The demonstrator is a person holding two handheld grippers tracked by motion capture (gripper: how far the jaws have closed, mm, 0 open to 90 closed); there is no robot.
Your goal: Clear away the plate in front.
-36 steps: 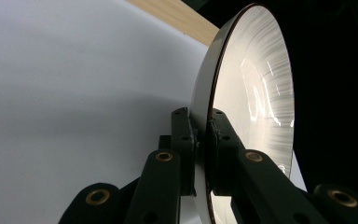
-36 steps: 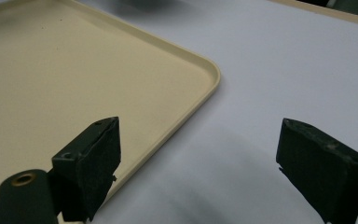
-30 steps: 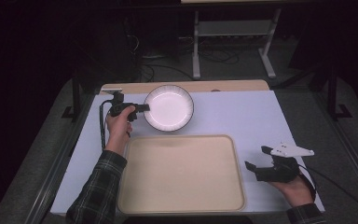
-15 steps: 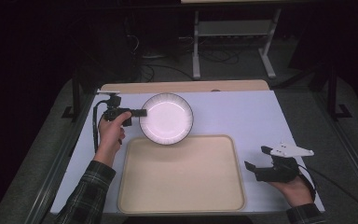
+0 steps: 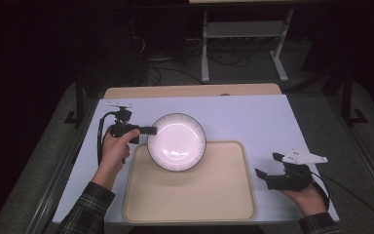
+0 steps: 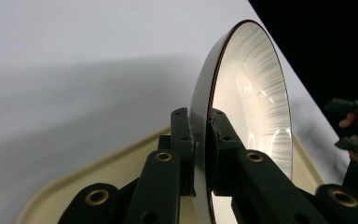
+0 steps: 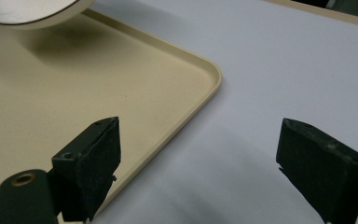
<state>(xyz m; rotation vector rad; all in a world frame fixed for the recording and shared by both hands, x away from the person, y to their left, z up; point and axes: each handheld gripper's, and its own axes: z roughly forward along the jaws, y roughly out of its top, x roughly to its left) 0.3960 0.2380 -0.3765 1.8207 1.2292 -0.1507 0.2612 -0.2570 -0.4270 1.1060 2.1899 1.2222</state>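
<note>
Gripping a white plate [image 5: 177, 142] by its rim, my left gripper [image 5: 148, 130] has its two black jaws pressed on either side of the edge, one against the underside and one against the eating face, as the left gripper view makes plain. Nearest me in the high view lies the beige tray [image 5: 190, 195], bare across its near half, with my plaid sleeves coming in at the bottom corners. My right gripper [image 5: 268, 168] sits just beside the tray's right edge, over the white table cover [image 5: 263, 122], its jaws spread wide with nothing between them; in the right gripper view one jaw hangs above the tray's rounded corner and the other above the cover. My left hand [image 5: 114, 151] sits off the tray's left far corner. The plate, dark-edged with fine ribbing round its rim, is over the tray's far left part, overlapping its far edge; in the right gripper view it casts a shadow on the tray below it. Farther back a strip of wooden board [image 5: 190, 90] shows beyond the cover, then dark floor and a metal stand [image 5: 243, 44].
</note>
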